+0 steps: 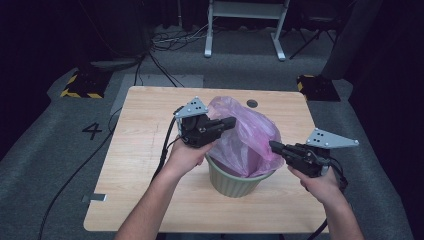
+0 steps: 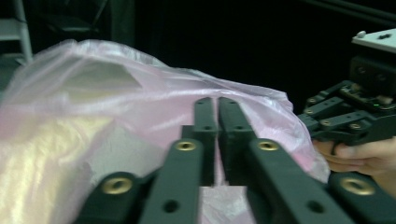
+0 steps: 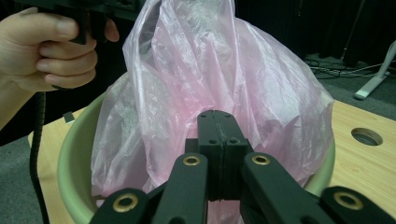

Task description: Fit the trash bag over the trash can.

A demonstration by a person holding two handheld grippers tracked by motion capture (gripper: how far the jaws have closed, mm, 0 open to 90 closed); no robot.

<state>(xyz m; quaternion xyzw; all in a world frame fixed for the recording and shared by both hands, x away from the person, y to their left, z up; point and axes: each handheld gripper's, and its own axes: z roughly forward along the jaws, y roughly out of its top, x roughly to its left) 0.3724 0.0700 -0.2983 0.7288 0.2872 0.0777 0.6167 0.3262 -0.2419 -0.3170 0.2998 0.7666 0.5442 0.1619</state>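
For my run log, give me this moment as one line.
left tool: shut on pink bag | right tool: shut on pink bag | bag: bunched above green bin | table

I see a light wooden desk (image 1: 135,150) on grey carpet. One item sits directly on it: a pale green bin (image 1: 235,180) lined with a pink plastic bag (image 1: 250,135), standing between the left fingers (image 1: 227,122) and right fingers (image 1: 275,146), slightly below both. A round cable hole (image 1: 252,103) in the desk top lies beyond the fingers, near the far edge.
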